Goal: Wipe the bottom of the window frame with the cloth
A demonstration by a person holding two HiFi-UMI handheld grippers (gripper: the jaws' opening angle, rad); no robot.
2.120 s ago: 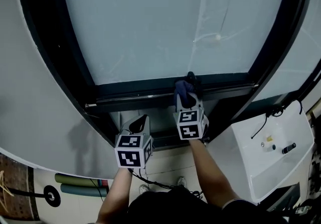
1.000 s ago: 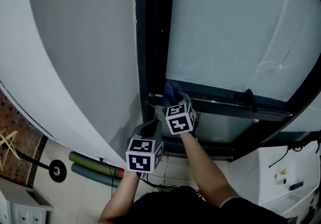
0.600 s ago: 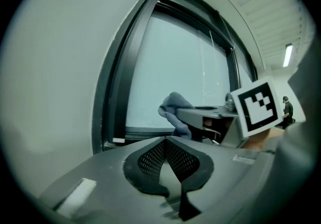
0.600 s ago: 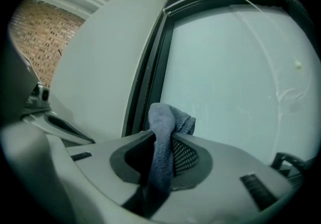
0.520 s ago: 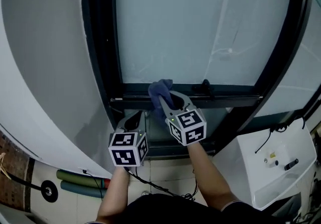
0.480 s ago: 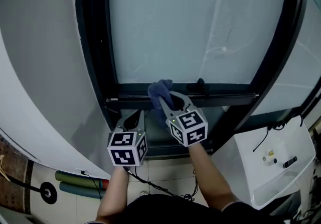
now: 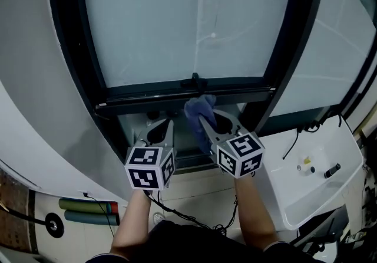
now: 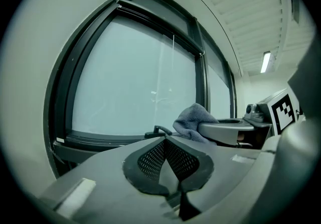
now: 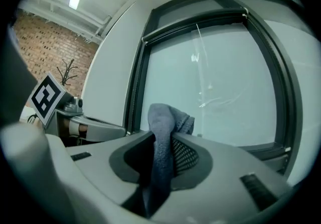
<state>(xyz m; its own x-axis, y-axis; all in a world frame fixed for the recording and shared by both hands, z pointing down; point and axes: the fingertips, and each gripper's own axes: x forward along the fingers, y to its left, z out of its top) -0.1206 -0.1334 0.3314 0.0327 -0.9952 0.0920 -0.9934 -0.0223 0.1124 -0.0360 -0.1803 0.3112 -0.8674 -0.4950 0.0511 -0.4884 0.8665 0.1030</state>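
Blue cloth (image 7: 199, 108) sits pinched in the right hand-held gripper (image 7: 205, 119), near the bottom of the window frame (image 7: 147, 94). The left hand-held gripper (image 7: 160, 133) is pressed together, empty. Next, probably press and slide.

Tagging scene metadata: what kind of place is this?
Probably an indoor workroom or lab, though that is uncertain: a large dark-framed window, a brick wall and a ceiling strip light.

Left gripper (image 7: 159, 132) and right gripper (image 7: 207, 121): grey bodies, black mesh-lined jaws, black-and-white marker cubes (image 7: 149, 168). Black cable (image 7: 177, 213) beneath.
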